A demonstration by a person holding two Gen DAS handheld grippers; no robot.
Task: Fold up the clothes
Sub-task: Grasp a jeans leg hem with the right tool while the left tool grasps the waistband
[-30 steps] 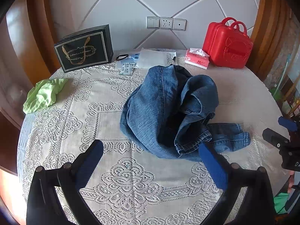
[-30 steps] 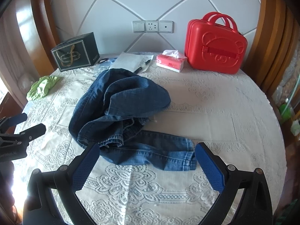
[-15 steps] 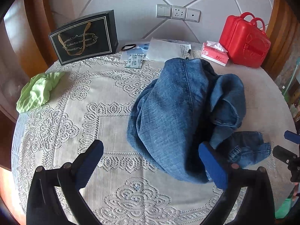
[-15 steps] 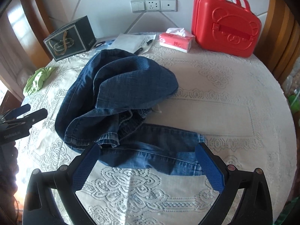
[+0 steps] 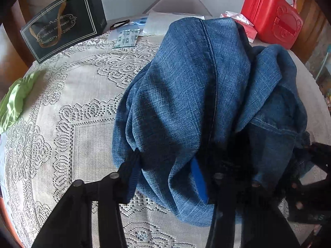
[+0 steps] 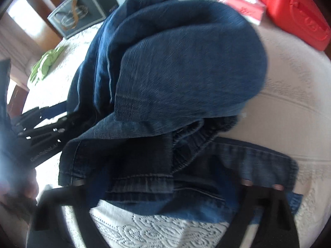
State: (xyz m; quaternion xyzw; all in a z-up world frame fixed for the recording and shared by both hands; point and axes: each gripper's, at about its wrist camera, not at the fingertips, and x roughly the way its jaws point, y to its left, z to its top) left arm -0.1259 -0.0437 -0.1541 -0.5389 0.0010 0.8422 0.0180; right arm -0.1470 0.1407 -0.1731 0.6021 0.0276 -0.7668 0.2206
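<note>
Crumpled blue jeans (image 5: 196, 95) lie heaped on the round table's lace cloth (image 5: 86, 136). My left gripper (image 5: 165, 173) is pushed into the near edge of the heap, jaws narrowed, with a fold of denim between the blue pads. In the right wrist view the jeans (image 6: 175, 66) fill the frame. My right gripper (image 6: 163, 186) reaches under the hem and leg end; its fingertips are hidden by denim, so its grip is unclear. The left gripper also shows at the left of that view (image 6: 43, 128).
A red case (image 5: 273, 14), a tissue pack (image 5: 240, 19), papers and a black gift bag (image 5: 62, 22) stand along the far edge by the wall. A green cloth (image 5: 14, 101) lies at the table's left edge. Bare lace lies left of the jeans.
Both grippers have moved forward into the jeans. The left jaws have narrowed from wide open onto a denim fold. The right gripper's tips have gone under the hem.
</note>
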